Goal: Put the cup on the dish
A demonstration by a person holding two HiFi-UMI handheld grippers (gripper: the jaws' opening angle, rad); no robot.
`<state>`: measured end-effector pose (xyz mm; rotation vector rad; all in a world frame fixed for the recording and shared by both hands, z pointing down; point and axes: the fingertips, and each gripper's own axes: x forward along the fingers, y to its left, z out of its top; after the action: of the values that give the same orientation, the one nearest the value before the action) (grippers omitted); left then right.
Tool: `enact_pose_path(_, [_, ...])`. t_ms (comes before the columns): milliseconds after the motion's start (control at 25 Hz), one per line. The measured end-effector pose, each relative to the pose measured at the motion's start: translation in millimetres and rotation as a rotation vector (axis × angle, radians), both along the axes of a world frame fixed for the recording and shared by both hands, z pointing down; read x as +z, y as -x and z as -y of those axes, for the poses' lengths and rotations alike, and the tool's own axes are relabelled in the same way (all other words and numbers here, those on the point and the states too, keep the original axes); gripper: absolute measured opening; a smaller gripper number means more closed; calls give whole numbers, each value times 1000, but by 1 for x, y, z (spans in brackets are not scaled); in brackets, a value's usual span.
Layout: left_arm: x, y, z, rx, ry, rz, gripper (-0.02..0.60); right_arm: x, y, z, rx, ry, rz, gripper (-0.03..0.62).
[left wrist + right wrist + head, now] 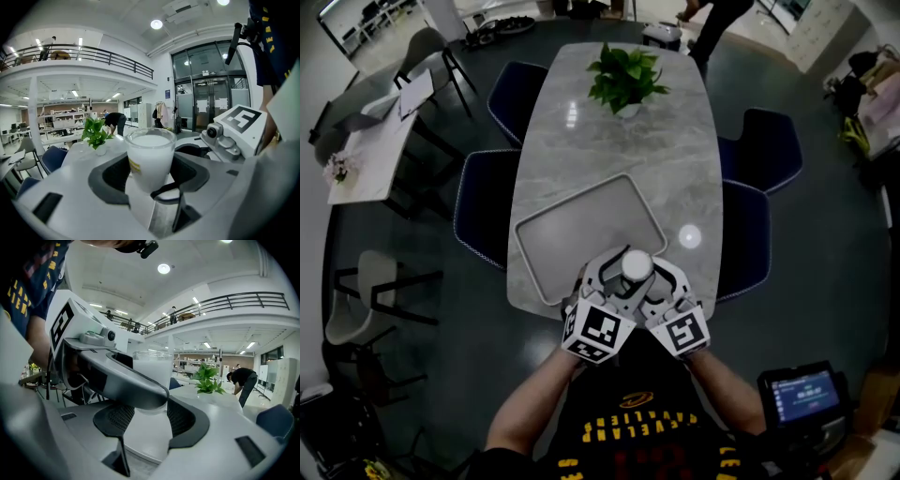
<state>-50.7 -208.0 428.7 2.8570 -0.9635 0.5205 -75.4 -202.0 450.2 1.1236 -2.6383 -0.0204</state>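
Note:
A white cup [636, 266] is held at the table's near edge, just over the front corner of a grey rectangular tray [581, 225]. My left gripper [623, 278] comes in from the lower left and my right gripper [649, 280] from the lower right, and both close round the cup. In the left gripper view the cup [150, 154] fills the gap between the dark pads [119, 174] of the left gripper [150, 165]. In the right gripper view the cup [152, 364] stands between the right gripper's [151, 417] jaws, with a left jaw crossing in front of it.
A potted green plant [626, 80] stands at the far end of the marble table [675, 178]. A bright round spot [689, 236] lies right of the tray; I cannot tell what it is. Dark blue chairs [483, 211] flank the table. A person bends over beyond the far end.

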Motion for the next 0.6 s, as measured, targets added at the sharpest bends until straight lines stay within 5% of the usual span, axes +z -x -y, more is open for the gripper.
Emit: enact_pose_path(600, [53, -23, 69, -9, 24, 28, 259, 56, -21, 67, -52, 58, -101, 225])
